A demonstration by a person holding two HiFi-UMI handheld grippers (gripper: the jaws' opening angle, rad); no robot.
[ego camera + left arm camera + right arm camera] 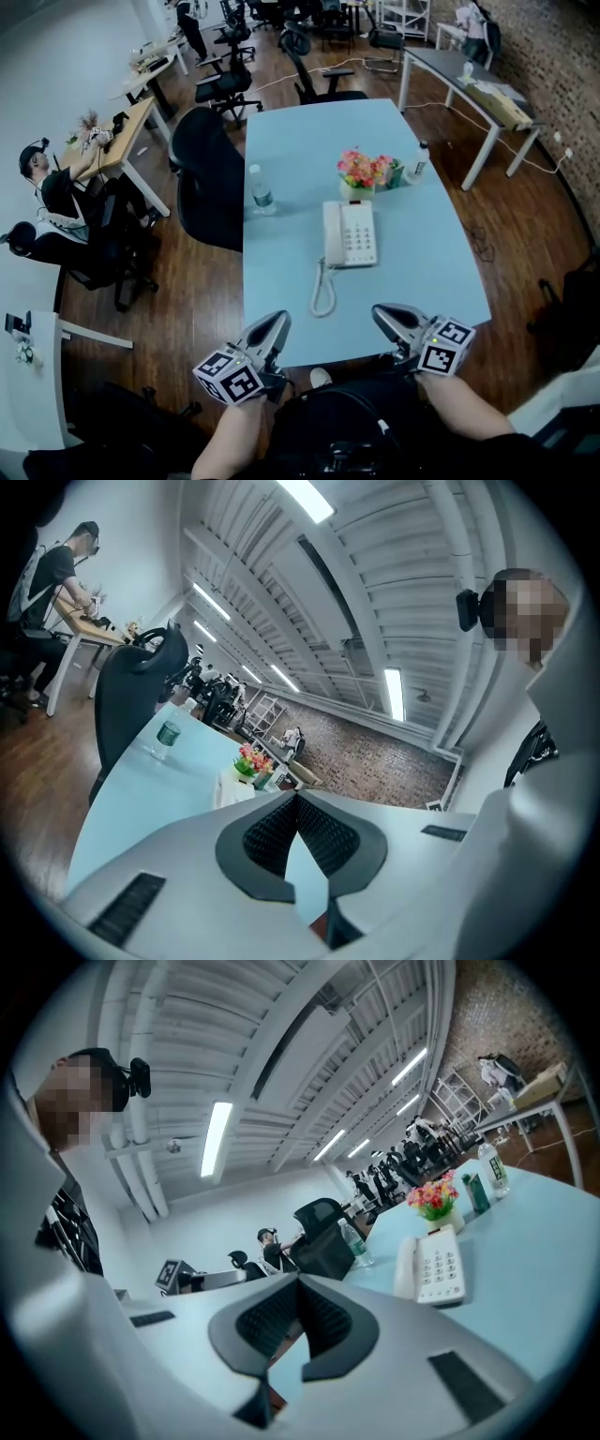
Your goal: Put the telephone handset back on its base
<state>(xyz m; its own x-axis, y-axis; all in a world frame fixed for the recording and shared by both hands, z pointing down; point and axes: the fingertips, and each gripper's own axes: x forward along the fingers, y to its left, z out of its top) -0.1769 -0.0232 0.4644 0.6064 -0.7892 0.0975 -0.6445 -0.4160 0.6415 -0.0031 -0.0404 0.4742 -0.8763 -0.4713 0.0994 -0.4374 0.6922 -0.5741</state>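
Telephone handset (pixel 333 234), white, is seen lying lengthwise along the left side of its base (pixel 360 234), apparently seated in the cradle, near the middle of a pale blue table (pixel 441 281). A coiled cord (pixel 322 289) is looped from the phone toward the near table edge. A pot of flowers (pixel 364 172) is placed just behind the base, and a water bottle (pixel 261 190) stands apart to the left.

The left hand-held gripper (pixel 278 322) and the right hand-held gripper (pixel 380 312) are held low at the near edge, well apart from the phone. Each is clenched, its pads pressed together with nothing between them.

The handset is judged to be light, rigid moulded plastic, smooth and somewhat slippery, but not easily broken. A hold is best taken across the narrow middle of the grip, between earpiece and mouthpiece, where the jaws can span it. Some drag from the springy cord should be expected, and the light base may be tugged along.
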